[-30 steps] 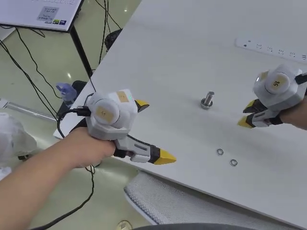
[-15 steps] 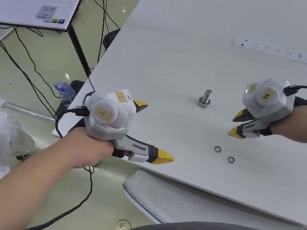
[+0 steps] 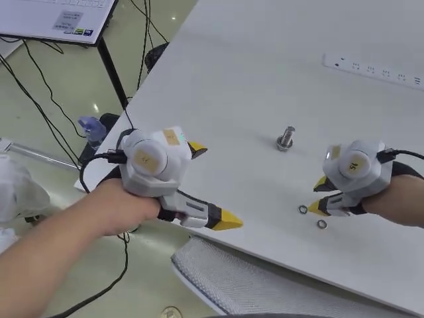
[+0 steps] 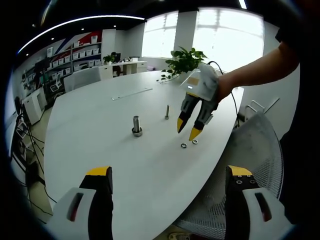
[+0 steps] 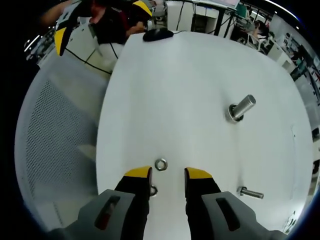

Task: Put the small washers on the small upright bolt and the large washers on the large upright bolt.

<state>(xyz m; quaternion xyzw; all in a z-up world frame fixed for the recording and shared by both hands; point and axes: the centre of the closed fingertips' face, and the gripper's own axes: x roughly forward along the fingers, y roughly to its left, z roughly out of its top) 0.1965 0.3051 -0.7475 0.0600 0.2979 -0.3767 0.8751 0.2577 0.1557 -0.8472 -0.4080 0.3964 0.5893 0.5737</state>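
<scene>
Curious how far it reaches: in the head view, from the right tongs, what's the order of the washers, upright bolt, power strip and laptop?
1. Two washers, on the table beside the right tongs; too close to rank.
2. Upright bolt, farther up the table.
3. Power strip, toward the far edge.
4. Laptop, top left, on another desk.

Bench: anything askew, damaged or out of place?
Nothing stands out. The large bolt and small bolt stand upright on the table. Two washers lie flat near its edge, apart from each other, with the open right gripper over them.
</scene>
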